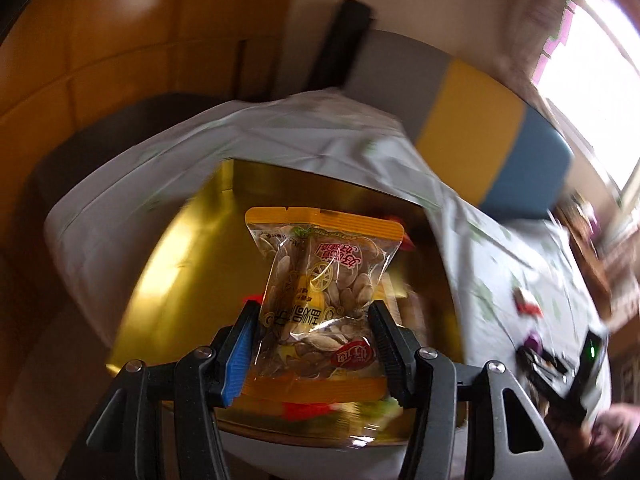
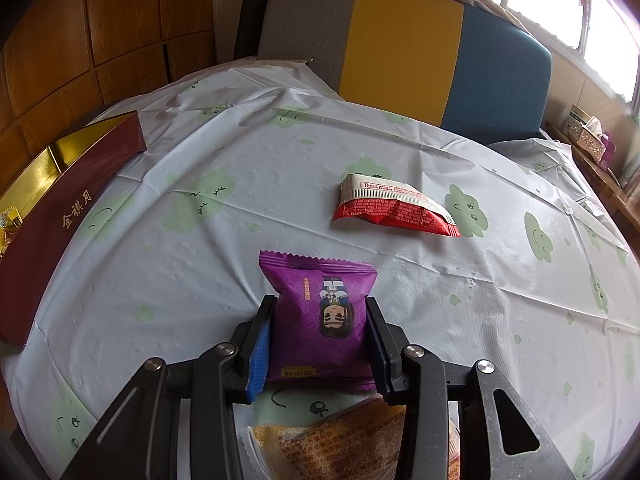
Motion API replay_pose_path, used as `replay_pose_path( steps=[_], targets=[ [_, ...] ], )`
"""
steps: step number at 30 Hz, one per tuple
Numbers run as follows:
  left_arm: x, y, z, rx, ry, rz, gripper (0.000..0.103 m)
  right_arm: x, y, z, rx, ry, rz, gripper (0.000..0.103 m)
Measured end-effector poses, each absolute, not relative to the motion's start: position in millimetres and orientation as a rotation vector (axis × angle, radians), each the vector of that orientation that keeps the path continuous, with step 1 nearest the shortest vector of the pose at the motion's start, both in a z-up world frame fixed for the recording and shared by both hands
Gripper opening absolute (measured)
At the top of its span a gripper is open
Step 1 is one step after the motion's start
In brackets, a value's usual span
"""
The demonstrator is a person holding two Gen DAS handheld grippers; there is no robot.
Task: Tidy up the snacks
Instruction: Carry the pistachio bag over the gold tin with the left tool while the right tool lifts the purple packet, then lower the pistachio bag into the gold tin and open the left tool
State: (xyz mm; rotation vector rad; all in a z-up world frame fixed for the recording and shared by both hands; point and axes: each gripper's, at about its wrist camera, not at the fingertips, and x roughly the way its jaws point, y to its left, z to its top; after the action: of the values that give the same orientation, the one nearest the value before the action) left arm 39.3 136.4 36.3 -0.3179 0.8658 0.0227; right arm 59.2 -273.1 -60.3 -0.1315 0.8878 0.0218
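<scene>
Left gripper (image 1: 312, 344) pinches my clear, orange-edged seed packet (image 1: 320, 300) with red Chinese print, above the gold-lined box (image 1: 192, 248) at frame centre. Right gripper (image 2: 318, 340) clasps a purple cartoon-figure packet (image 2: 320, 316), lower centre, on the cloud-print tablecloth (image 2: 240, 160); a red-white packet (image 2: 392, 208) lies beyond.

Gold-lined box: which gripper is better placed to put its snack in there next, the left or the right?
Left. The left gripper holds the seed packet right over the gold-lined box. The right gripper grips the purple packet low over the tablecloth, with the box off at its far left.
</scene>
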Motion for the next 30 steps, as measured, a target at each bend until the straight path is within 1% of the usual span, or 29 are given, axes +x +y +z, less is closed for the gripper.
replay_pose_path(
  steps=[4,10,21,26,30],
  targets=[
    [46.1,162.3,29.6,-0.422,0.885,0.036,0.056,59.4,-272.7,-60.5,-0.134,0.887,0.020,0.043],
    [71.0,168.7,15.6,-0.553,0.942,-0.018,0.056,59.0,-272.5,-60.6,-0.135,0.886,0.021,0.043],
    [123.2,150.8,-2.0,-0.556,1.020,-0.030,0.056,59.6,-272.9,-60.7,-0.132,0.885,0.023,0.043],
    [142.1,148.9,-17.0,-0.526,1.062,-0.020,0.056,59.4,-272.9,-60.8,-0.132,0.885,0.022,0.043],
    [158.1,144.6,-37.9,-0.500,1.132,-0.010,0.056,59.3,-273.1,-60.9,-0.133,0.884,0.022,0.043]
  ],
)
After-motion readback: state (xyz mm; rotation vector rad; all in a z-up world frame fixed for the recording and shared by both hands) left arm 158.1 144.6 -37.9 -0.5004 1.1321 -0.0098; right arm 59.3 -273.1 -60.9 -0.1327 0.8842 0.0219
